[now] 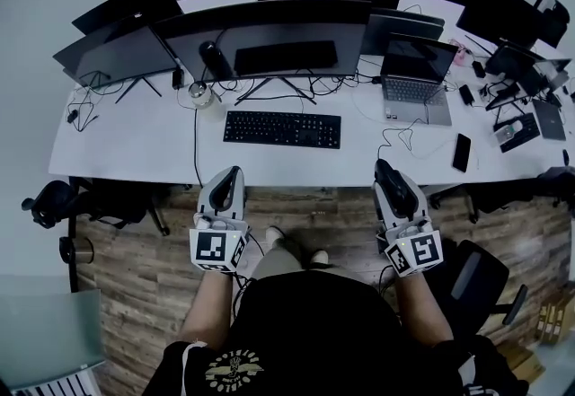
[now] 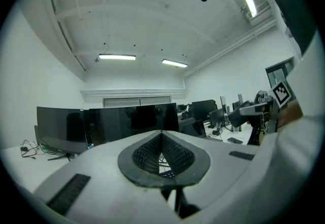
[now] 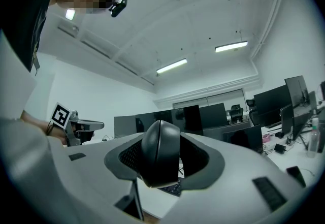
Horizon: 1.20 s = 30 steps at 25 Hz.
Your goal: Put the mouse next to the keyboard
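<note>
The black keyboard [image 1: 282, 128] lies in the middle of the white desk [image 1: 135, 152], in front of the monitors. My right gripper [image 1: 386, 168] hovers over the desk's front edge, right of the keyboard, shut on a black mouse [image 1: 395, 184]. In the right gripper view the mouse [image 3: 158, 162] stands on edge between the pads, with the keyboard [image 3: 173, 188] low behind it. My left gripper [image 1: 235, 173] sits at the front edge below the keyboard's left end. Its jaws [image 2: 161, 134] are shut with nothing between them.
Several dark monitors [image 1: 269, 35] line the back of the desk. An open laptop [image 1: 415, 80] stands to the right, with a phone [image 1: 462, 152] and loose cables nearby. A glass jar [image 1: 202, 96] sits left of the keyboard. Office chairs [image 1: 54, 201] stand at both front corners.
</note>
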Each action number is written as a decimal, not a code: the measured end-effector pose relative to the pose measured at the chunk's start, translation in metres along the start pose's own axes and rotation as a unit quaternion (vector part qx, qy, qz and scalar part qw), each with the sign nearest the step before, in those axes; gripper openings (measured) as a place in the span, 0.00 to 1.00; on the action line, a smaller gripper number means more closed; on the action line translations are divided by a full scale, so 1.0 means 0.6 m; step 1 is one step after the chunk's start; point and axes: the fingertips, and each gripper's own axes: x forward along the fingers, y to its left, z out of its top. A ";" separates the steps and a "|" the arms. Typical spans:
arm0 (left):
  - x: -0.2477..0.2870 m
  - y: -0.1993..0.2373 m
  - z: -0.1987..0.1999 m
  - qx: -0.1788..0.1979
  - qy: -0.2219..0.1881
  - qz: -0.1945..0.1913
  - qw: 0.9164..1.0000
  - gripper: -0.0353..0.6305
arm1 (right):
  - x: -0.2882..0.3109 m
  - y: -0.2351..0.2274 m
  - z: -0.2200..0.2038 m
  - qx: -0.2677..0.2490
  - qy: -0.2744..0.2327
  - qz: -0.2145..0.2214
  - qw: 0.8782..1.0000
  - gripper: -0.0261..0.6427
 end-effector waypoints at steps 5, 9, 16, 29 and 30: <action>0.017 0.029 -0.013 -0.002 0.009 0.001 1.000 0.06 | 0.026 -0.004 -0.002 0.003 -0.002 -0.008 1.000 0.31; 0.050 0.049 -0.018 0.000 0.011 -0.009 1.000 0.06 | 0.059 -0.013 -0.003 0.004 0.000 -0.017 1.000 0.31; 0.142 0.085 -0.023 -0.003 0.008 -0.040 0.999 0.06 | 0.123 -0.039 -0.003 0.004 0.002 -0.046 0.999 0.31; 0.278 0.167 -0.026 -0.007 0.003 -0.079 0.997 0.06 | 0.242 -0.084 -0.026 0.018 0.016 -0.099 0.995 0.31; 0.285 0.176 -0.027 -0.008 0.003 -0.080 0.997 0.06 | 0.250 -0.086 -0.030 0.020 0.016 -0.103 0.994 0.31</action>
